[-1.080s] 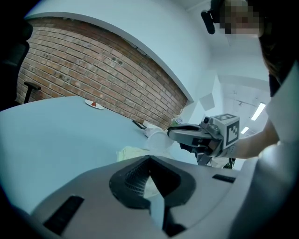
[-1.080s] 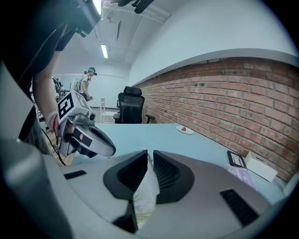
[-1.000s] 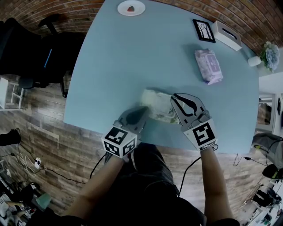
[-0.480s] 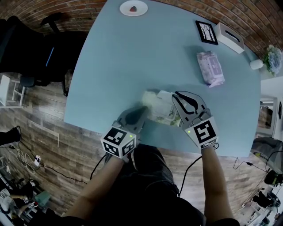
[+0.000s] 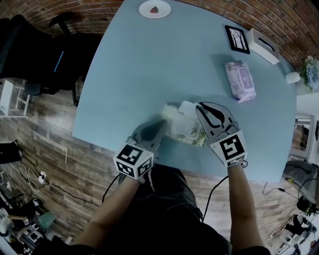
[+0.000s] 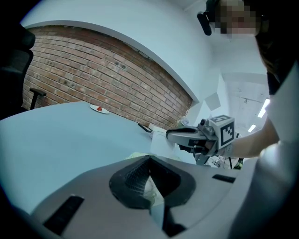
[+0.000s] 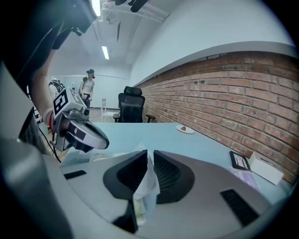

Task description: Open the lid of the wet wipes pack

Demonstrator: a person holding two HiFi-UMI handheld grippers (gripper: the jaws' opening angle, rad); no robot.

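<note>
The pale green wet wipes pack [image 5: 183, 128] lies near the front edge of the light blue table [image 5: 149, 64]. My left gripper [image 5: 161, 125] is shut on the pack's left end; a bit of pale wrapper [image 6: 150, 189] shows between its jaws. My right gripper [image 5: 200, 107] is shut on the white lid flap [image 5: 186, 107], which is lifted off the top of the pack. In the right gripper view the thin white flap [image 7: 145, 179] is pinched between the jaws. The left gripper view shows the right gripper [image 6: 187, 136] holding the flap [image 6: 159, 139] up.
A purple wipes pack [image 5: 240, 81], a black picture frame [image 5: 237, 39] and a white tissue box [image 5: 263, 46] sit at the far right. A plate [image 5: 154, 9] stands at the far edge. A black office chair [image 5: 35, 55] is left of the table.
The white lid flap, flat on the pack a second ago, now stands raised in my right gripper. Neither gripper has shifted much.
</note>
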